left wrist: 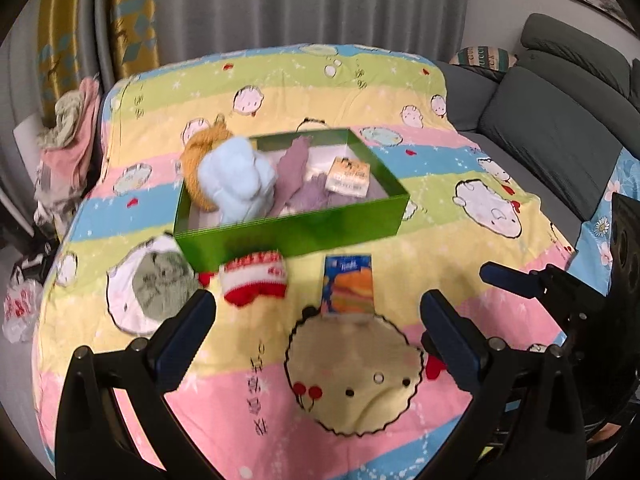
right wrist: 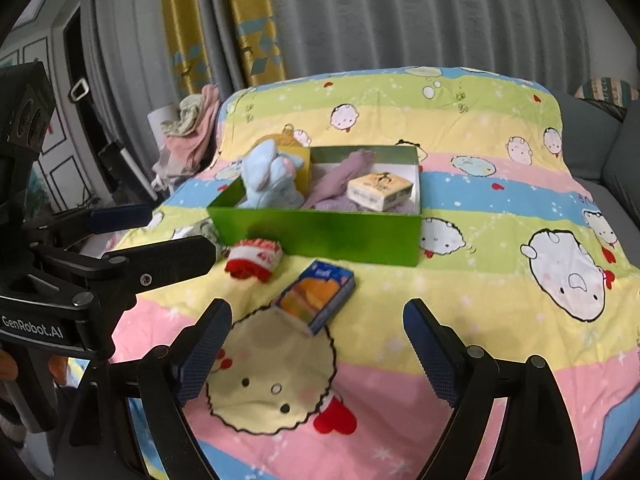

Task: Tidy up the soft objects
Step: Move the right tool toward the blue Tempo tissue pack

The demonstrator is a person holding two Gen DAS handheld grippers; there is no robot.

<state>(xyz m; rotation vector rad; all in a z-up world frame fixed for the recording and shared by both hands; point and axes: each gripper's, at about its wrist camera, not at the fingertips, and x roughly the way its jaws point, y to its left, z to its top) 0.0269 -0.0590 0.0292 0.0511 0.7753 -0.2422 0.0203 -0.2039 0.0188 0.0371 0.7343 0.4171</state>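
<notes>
A green box (left wrist: 292, 232) (right wrist: 320, 236) stands on the cartoon blanket (left wrist: 360, 380). Inside it are a light blue plush (left wrist: 236, 184) (right wrist: 268, 180), a purple cloth (left wrist: 296, 172) and a white tissue pack (left wrist: 348, 178). An orange knit piece (left wrist: 200, 152) hangs over its far left corner. In front of the box lie a red-and-white knit item (left wrist: 256, 280) (right wrist: 254, 260), a blue packet (left wrist: 348, 288) (right wrist: 316, 298) and a grey-green cloth (left wrist: 160, 288). My left gripper (left wrist: 318, 332) (right wrist: 160, 236) and right gripper (right wrist: 318, 328) both hover open and empty, short of these items.
A pile of clothes (left wrist: 68, 132) (right wrist: 192, 128) sits past the blanket's left edge, with a plastic bag (left wrist: 20, 308) on the floor below. A grey sofa (left wrist: 552, 120) runs along the right. Curtains hang behind.
</notes>
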